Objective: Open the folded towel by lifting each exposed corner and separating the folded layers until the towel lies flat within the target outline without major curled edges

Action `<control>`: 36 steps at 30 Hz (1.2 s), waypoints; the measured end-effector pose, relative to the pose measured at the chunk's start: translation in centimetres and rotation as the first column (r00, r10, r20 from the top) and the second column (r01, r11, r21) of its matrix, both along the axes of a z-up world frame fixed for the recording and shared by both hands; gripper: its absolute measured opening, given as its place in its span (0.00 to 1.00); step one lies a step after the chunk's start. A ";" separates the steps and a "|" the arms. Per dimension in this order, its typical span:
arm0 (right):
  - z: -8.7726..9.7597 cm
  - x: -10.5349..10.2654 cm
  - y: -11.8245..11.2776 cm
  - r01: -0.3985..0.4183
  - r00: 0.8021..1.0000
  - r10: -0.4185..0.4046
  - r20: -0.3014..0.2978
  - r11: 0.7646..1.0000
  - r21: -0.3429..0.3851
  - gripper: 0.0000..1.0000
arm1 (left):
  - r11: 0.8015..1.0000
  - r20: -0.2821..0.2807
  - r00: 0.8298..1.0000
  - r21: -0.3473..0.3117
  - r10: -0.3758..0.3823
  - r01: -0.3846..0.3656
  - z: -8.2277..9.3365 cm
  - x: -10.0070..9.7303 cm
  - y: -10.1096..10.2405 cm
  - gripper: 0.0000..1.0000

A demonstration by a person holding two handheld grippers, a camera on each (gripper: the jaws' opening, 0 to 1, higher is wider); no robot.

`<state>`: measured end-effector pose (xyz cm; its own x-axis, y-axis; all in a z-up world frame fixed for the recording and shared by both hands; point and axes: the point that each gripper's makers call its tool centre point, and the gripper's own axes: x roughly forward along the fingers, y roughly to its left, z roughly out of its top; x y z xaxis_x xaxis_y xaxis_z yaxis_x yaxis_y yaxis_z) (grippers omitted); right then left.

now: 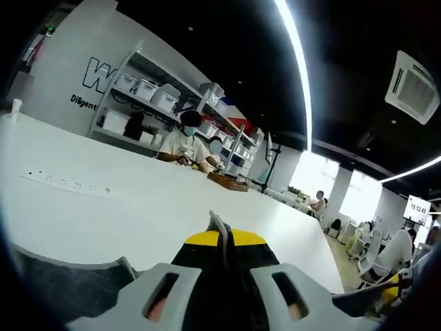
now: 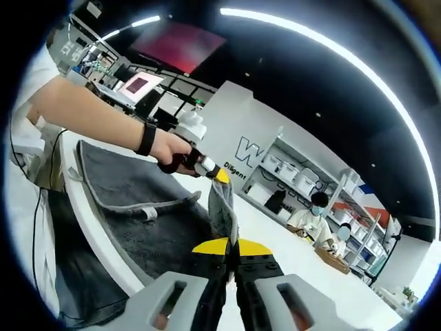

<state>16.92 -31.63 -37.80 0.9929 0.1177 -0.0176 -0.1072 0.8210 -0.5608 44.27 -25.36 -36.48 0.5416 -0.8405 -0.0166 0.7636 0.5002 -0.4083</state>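
Right gripper (image 2: 231,241) fingers closed on a raised corner of the grey towel (image 2: 155,221), fold standing up just beyond the tips. Rest of the towel spreads left of the fingers over the white tabletop (image 2: 303,262). Left gripper (image 2: 219,174), hand-held, pinches the same fold further out

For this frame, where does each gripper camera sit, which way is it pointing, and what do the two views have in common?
Left gripper view: rides the left gripper, low over the white table, facing across it toward the shelves; its jaws pinch a sliver of grey towel.
Right gripper view: rides the right gripper, facing along the table over the spread towel; jaws hold a raised fold; the person's forearm and left gripper enter from the left.
Shared: towel, table, shelves, seated masked people.
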 end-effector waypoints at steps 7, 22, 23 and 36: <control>-0.1 0.2 -0.8 0.021 1.000 -0.021 0.003 1.000 0.003 0.00 | 1.000 -0.002 1.000 0.005 -0.001 0.001 0.1 0.1 -0.4 0.01; -1.2 1.0 -2.6 0.072 0.997 -0.072 -0.005 0.997 0.017 0.00 | 1.000 0.013 1.000 0.012 -0.012 0.012 0.1 -0.1 -1.1 0.01; -1.4 1.0 -2.6 0.073 0.997 -0.073 -0.006 0.997 0.018 0.00 | 1.000 0.015 1.000 0.024 -0.010 0.010 -0.1 -0.2 -1.2 0.01; -2.9 0.9 -3.1 0.085 0.996 -0.085 -0.033 0.996 0.010 0.00 | 0.999 0.002 1.000 0.029 -0.016 0.016 -1.5 -0.9 -2.2 0.01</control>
